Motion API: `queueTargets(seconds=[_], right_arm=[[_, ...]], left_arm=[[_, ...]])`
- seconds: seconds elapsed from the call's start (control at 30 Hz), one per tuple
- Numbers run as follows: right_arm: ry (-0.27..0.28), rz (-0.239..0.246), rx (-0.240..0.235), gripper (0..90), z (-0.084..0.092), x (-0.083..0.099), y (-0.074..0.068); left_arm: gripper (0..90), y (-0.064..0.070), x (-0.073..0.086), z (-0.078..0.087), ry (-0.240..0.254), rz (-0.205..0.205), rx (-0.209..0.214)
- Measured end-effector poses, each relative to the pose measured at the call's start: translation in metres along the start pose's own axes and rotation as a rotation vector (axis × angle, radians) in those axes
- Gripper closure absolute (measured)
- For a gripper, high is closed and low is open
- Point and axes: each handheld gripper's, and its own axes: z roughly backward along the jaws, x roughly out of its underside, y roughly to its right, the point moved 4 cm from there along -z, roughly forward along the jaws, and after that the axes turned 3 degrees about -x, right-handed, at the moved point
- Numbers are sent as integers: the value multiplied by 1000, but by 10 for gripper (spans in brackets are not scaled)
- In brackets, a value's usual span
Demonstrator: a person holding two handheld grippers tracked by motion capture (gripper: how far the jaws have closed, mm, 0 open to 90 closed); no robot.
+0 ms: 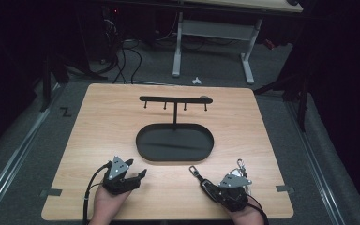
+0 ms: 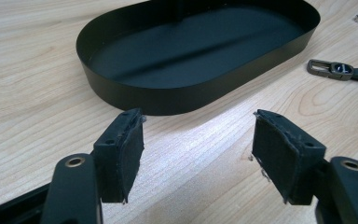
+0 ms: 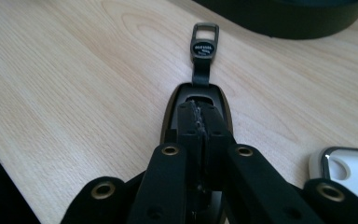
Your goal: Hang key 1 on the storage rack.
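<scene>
High view: the black oval tray (image 1: pixel 175 142) sits mid-tabletop (image 1: pixel 103 117), with a post rising from it to a hook bar (image 1: pixel 174 99). The left gripper (image 1: pixel 132 170) rests on the near side of the tray, toward its left end, jaws spread and empty. The right gripper (image 1: pixel 205 184) lies on the near side of the tray, toward its right end, and a key fob with strap (image 1: pixel 197 172) projects from its tip toward the tray. A second, silver key item (image 1: pixel 240 165) lies beside this gripper, on the side away from the tray.

Left gripper view: both pads stand well apart over bare wood, just short of the tray wall (image 2: pixel 186 95). The strap's metal clasp (image 2: pixel 330 68) lies off the tray's right end.

Right gripper view: the jaws are closed together on top of the dark fob body (image 3: pixel 196 105); the strap and its square ring (image 3: pixel 204 39) extend ahead toward the tray wall (image 3: pixel 284 23). A white, silver-rimmed object (image 3: pixel 349 170) sits at the lower right.

Judged step: the fob is being secured for lifting. The next move calls for raising it clear and carrying the ring to a hook on the bar. The hook bar is seen from the high view; the grip itself is clear from the right gripper view.
</scene>
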Motion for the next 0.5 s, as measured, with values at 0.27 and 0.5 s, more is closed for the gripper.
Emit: queueTargets(seconds=[0.27,0.5], right_arm=[[39,-20,4,833,8,-4,5],[58,-27,36,711,11,-5,13]], left_arm=[[348,0,-13,7,-5,-5,0],[326,-3,-7,23,-19,-56,-12]])
